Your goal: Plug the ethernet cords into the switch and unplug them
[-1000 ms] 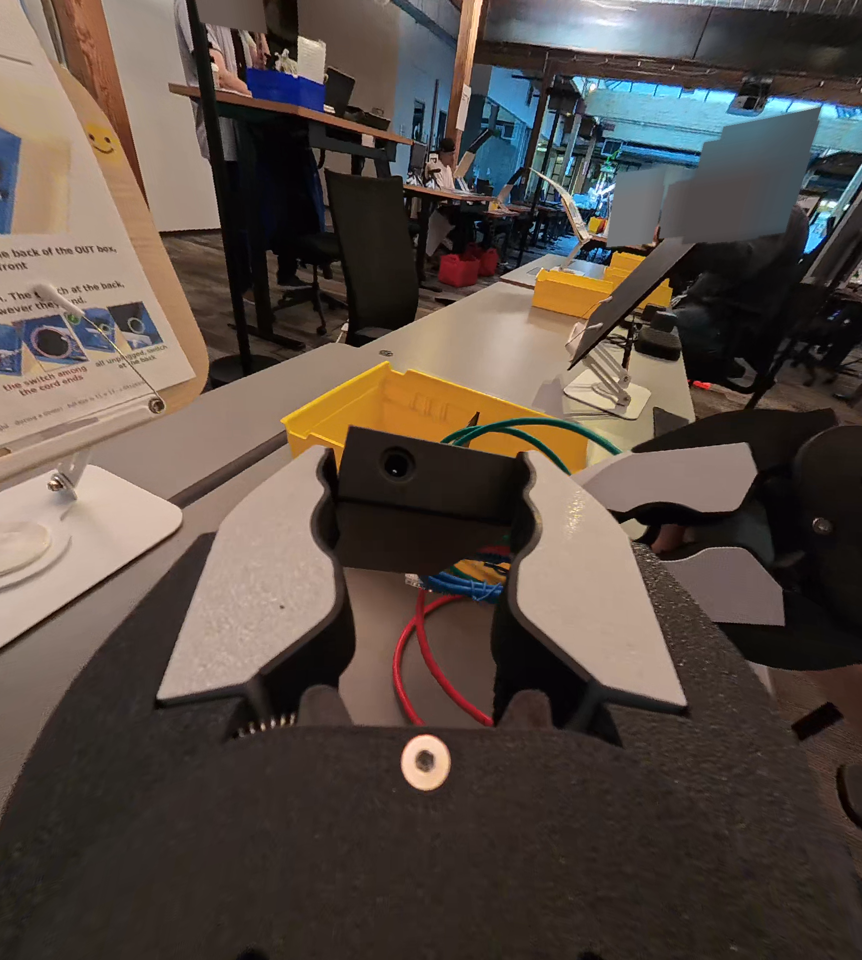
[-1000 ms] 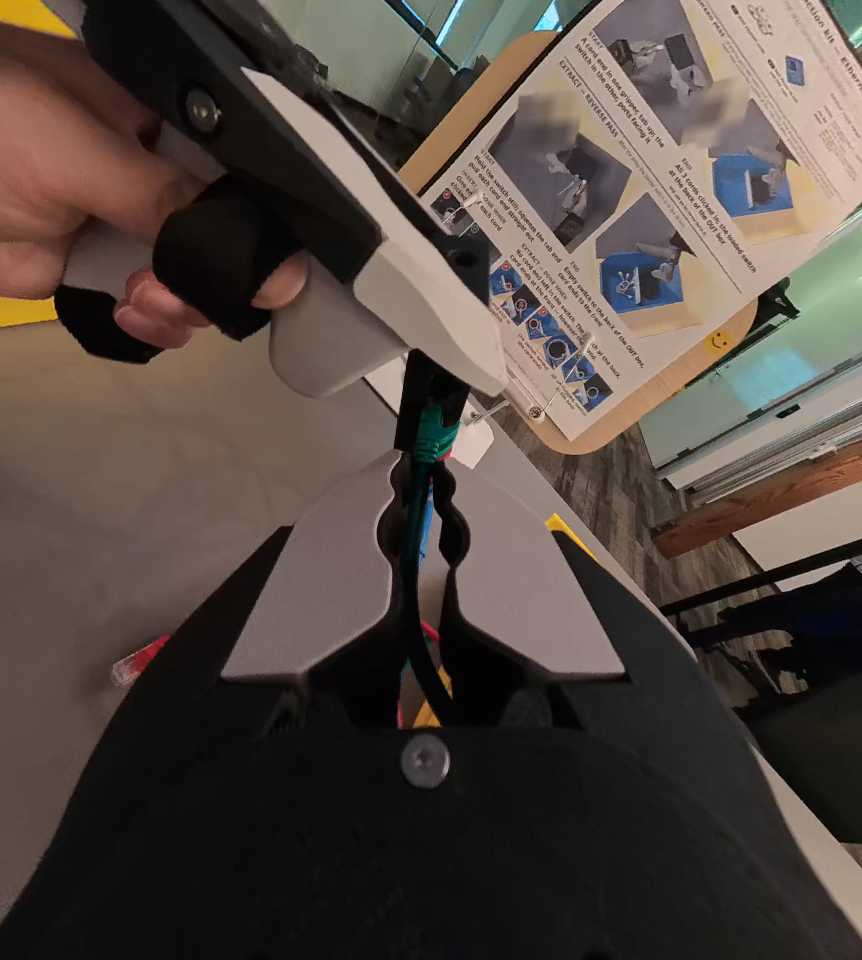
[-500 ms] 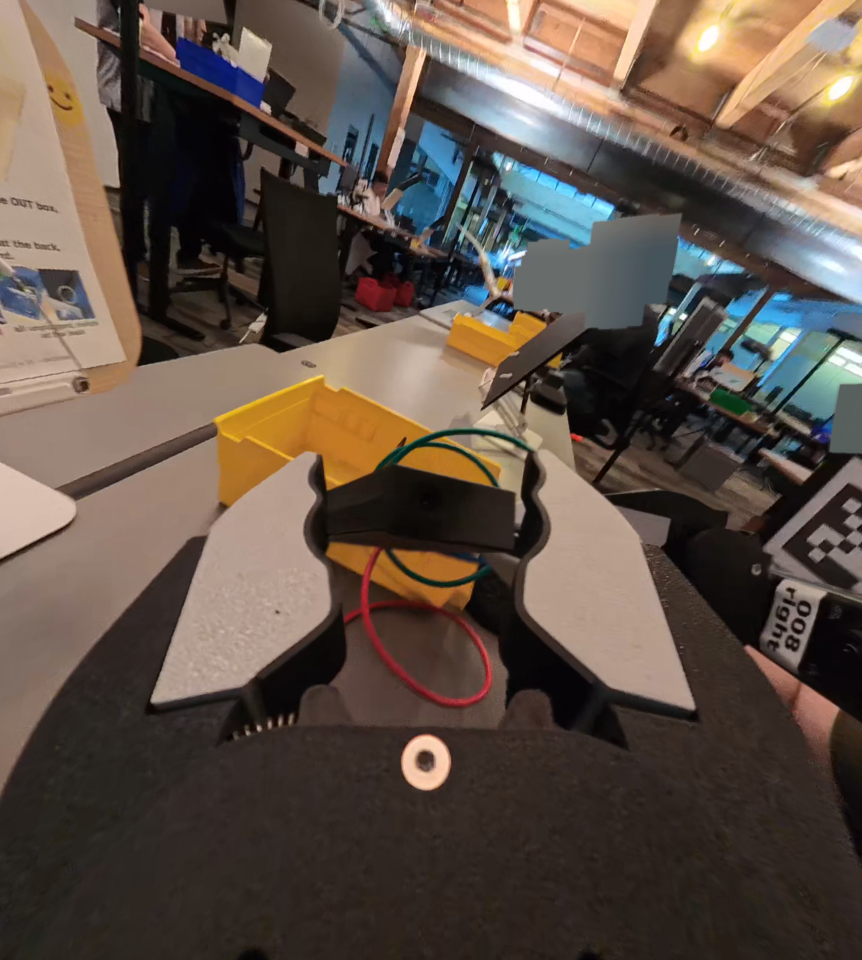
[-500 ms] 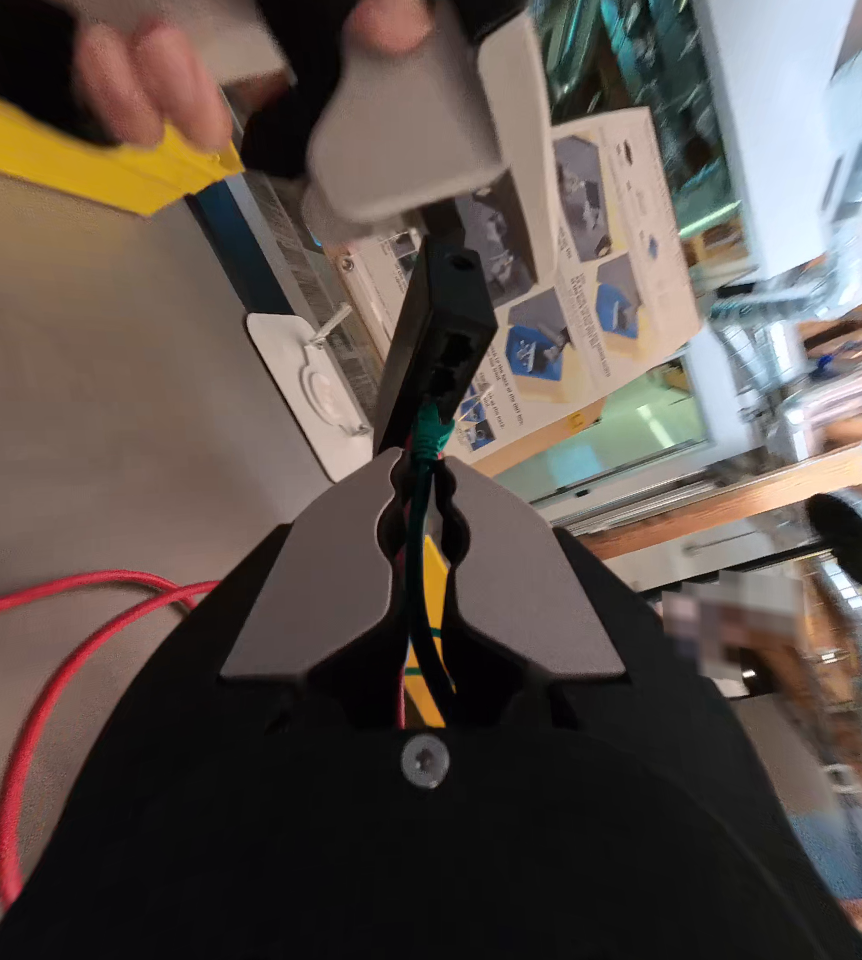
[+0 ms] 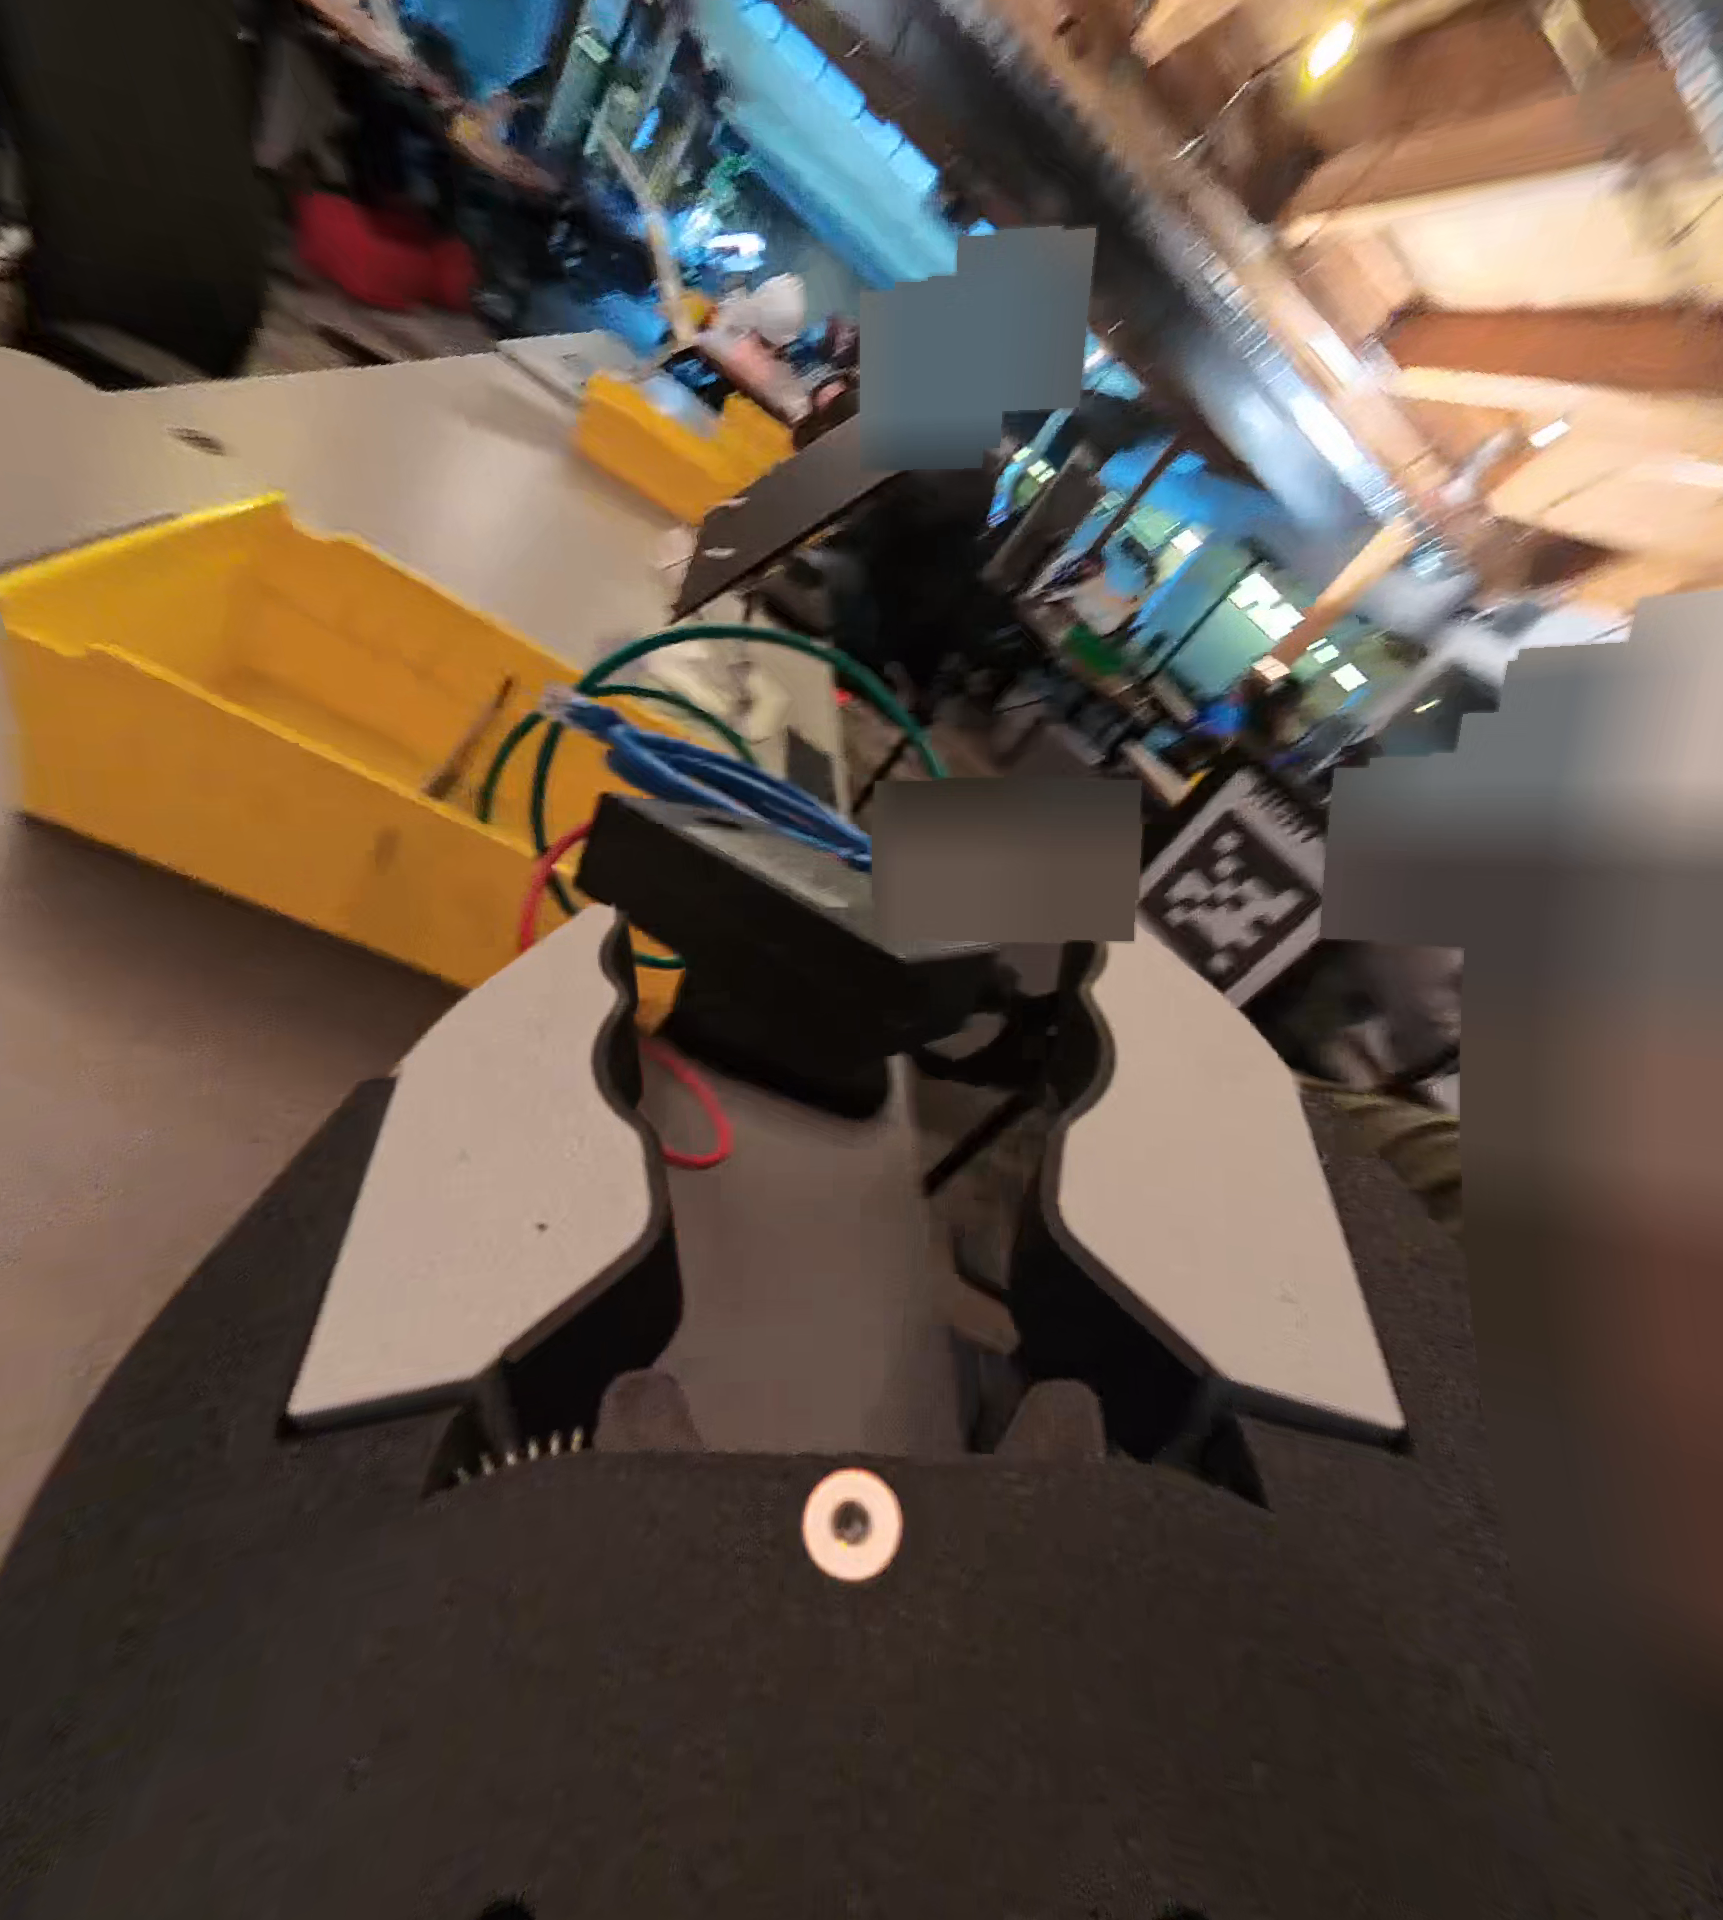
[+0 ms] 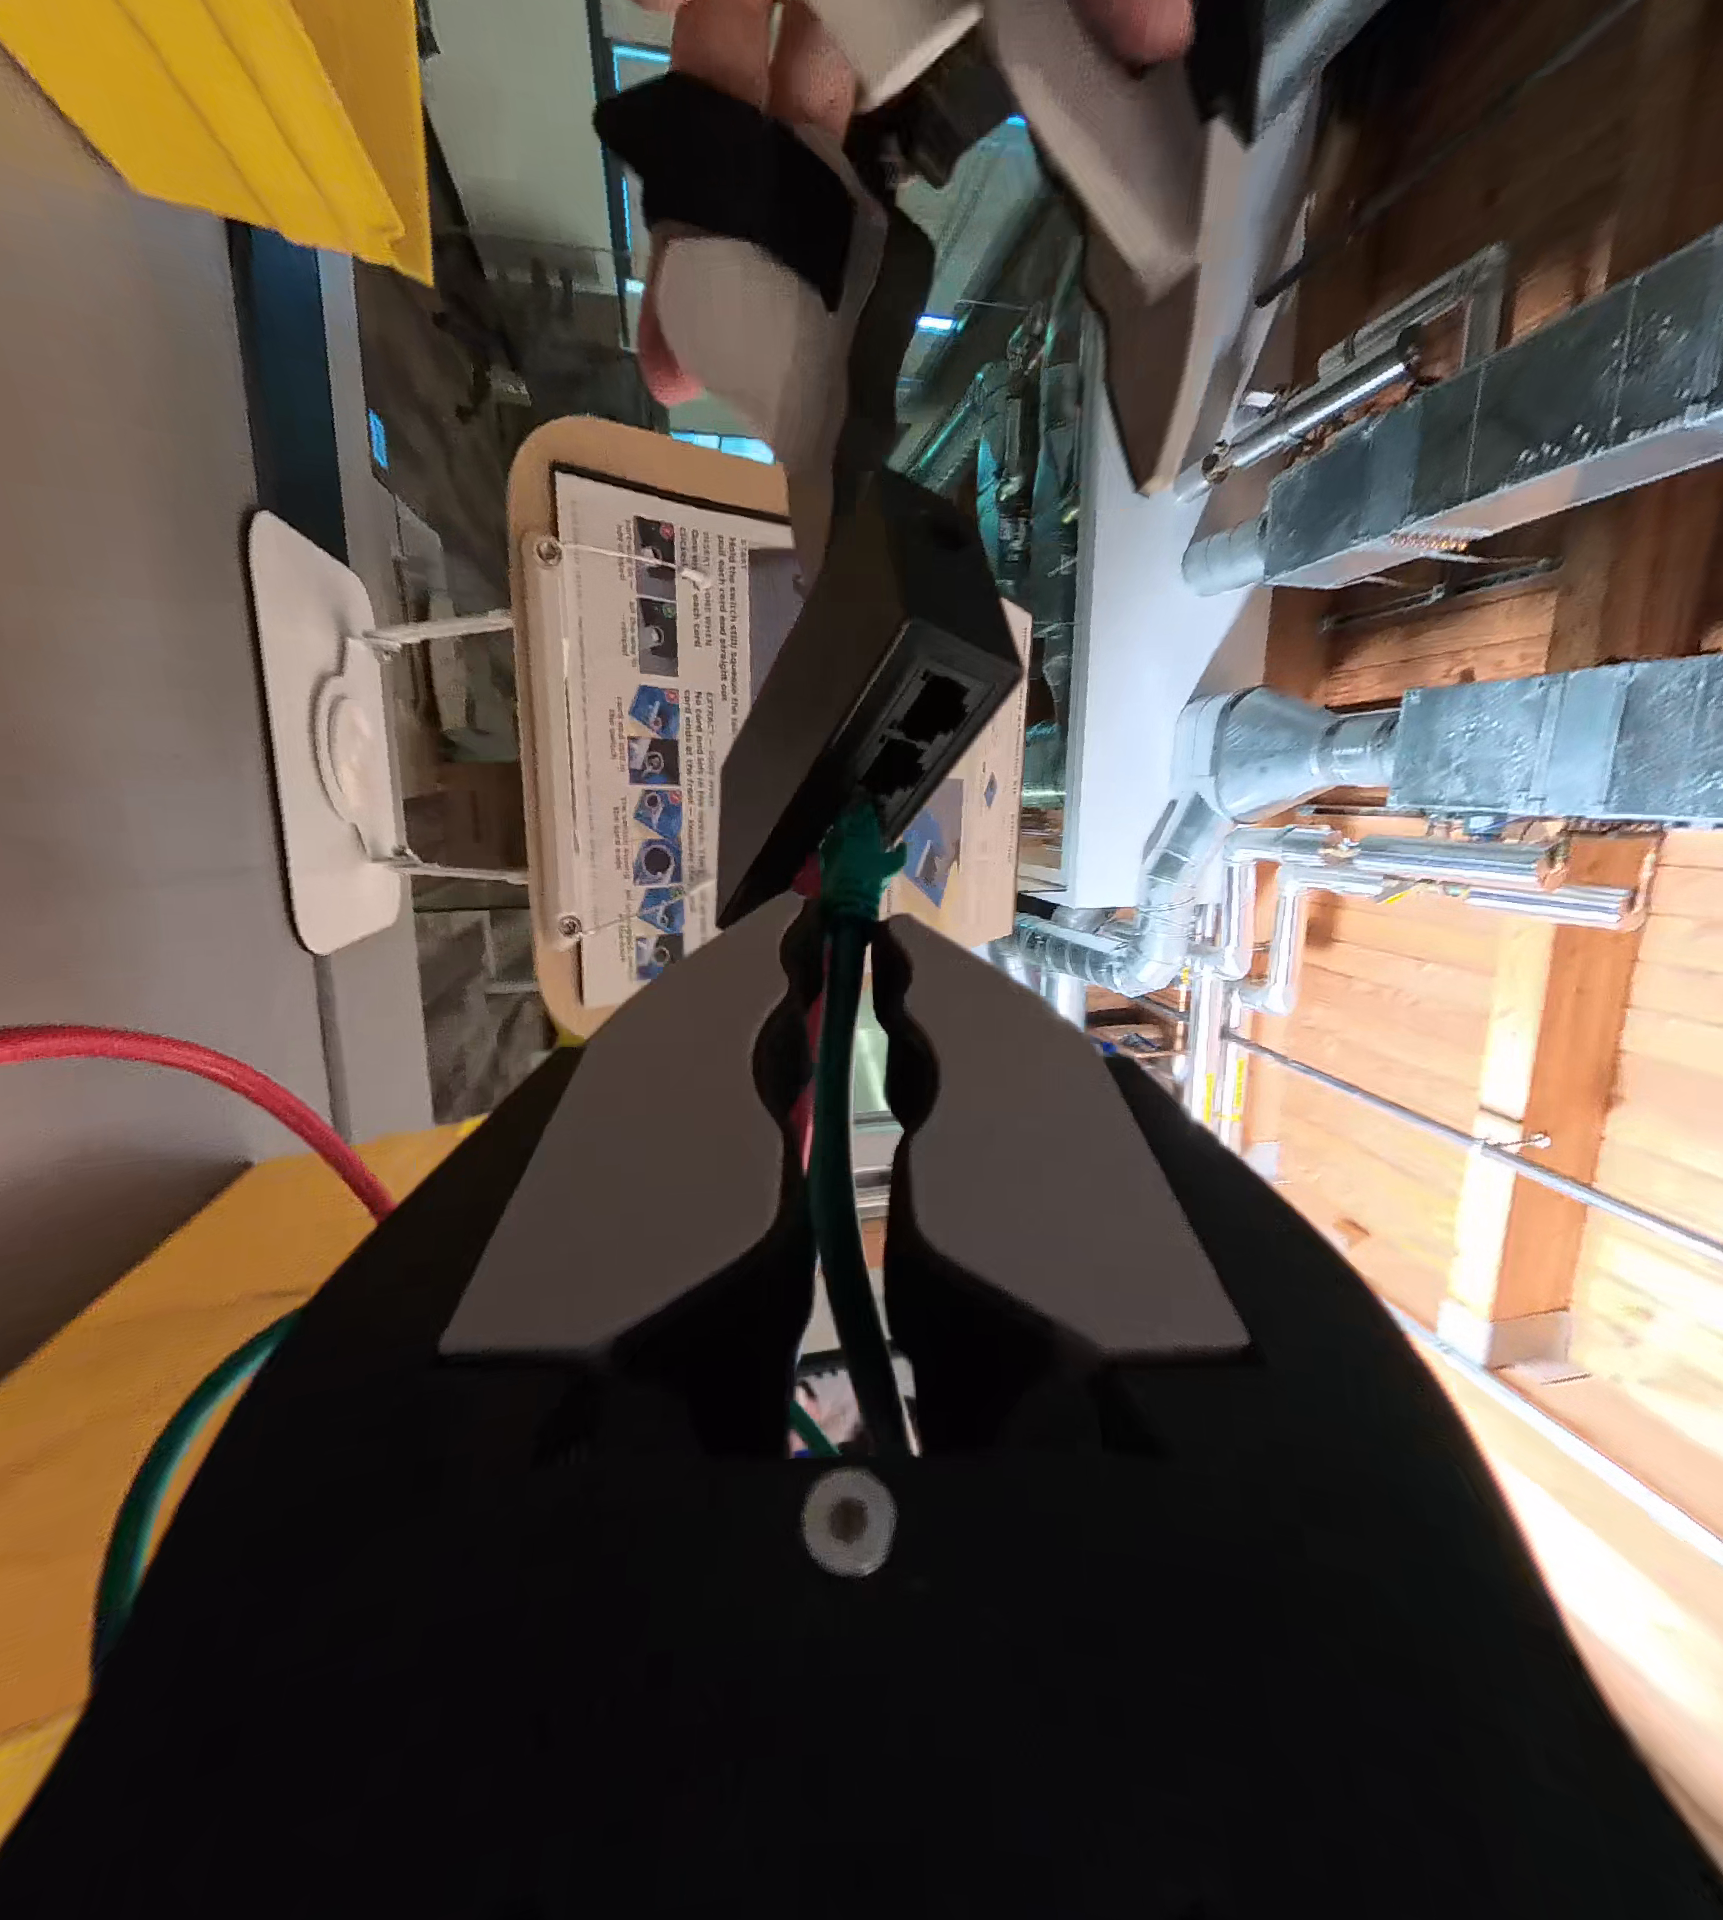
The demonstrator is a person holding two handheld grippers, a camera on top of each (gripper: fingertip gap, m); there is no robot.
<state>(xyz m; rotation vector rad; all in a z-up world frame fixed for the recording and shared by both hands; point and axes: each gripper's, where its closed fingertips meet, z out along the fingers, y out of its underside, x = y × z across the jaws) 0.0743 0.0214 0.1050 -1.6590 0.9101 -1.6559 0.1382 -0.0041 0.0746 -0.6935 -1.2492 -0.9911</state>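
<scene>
My left gripper (image 5: 852, 940) is shut on the black switch (image 5: 763, 935), which sits tilted between its tips above the table. My right gripper (image 6: 836, 930) is shut on the green cord (image 6: 841, 1143). The cord's green plug (image 6: 862, 873) sits in the lowest port of the switch (image 6: 867, 686); two ports above it are empty. The left gripper's fingers (image 6: 1127, 208) hold the switch's far end at the top of the right wrist view. A red cord (image 6: 161, 1055) also runs up to the switch. A blue cord (image 5: 722, 779) lies over the switch.
A yellow bin (image 5: 213, 769) stands on the grey table to the left, with green (image 5: 836, 665) and red (image 5: 701, 1122) cord loops by it. An instruction sheet on a white stand (image 6: 649, 727) stands behind the switch. A second yellow bin (image 5: 670, 447) sits farther back. The tips of one gripper are about 9 cm away from the tips of the other.
Both grippers have rolled and swung, so both views have turned. The switch has tipped over in the left gripper. The right gripper has stayed shut on the green cord at the switch.
</scene>
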